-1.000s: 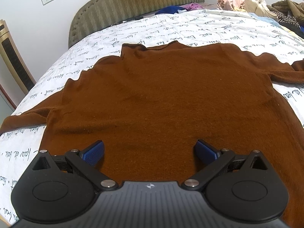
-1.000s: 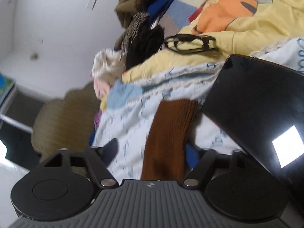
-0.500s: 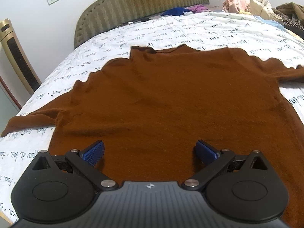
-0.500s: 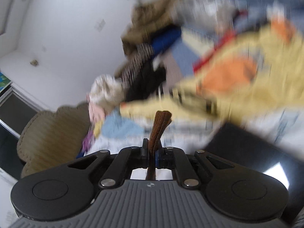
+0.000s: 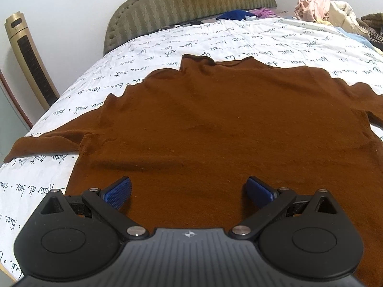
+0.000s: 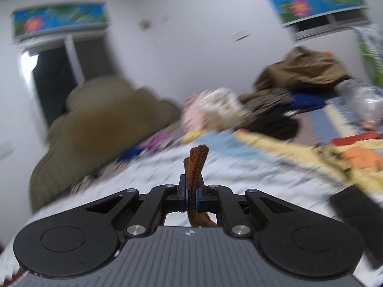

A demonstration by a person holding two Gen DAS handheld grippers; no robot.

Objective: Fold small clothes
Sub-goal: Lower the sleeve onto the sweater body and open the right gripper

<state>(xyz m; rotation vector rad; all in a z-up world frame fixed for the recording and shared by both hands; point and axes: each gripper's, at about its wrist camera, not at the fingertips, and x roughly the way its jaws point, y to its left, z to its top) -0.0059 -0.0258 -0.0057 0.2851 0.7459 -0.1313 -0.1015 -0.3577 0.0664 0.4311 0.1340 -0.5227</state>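
Left gripper (image 5: 189,189) agape, right gripper (image 6: 191,195) clamped.

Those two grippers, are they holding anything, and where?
The right gripper pinches the brown sweater's ribbed cuff. The left gripper is open, holding nothing.

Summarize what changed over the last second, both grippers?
The right gripper closed on the brown sweater's sleeve cuff, which lay flat between its open fingers a second ago, then lifted and rolled level, so its view swung from the bed up to the wall and windows. The left gripper stayed open over the brown sweater, whose body remains spread flat on the bed.
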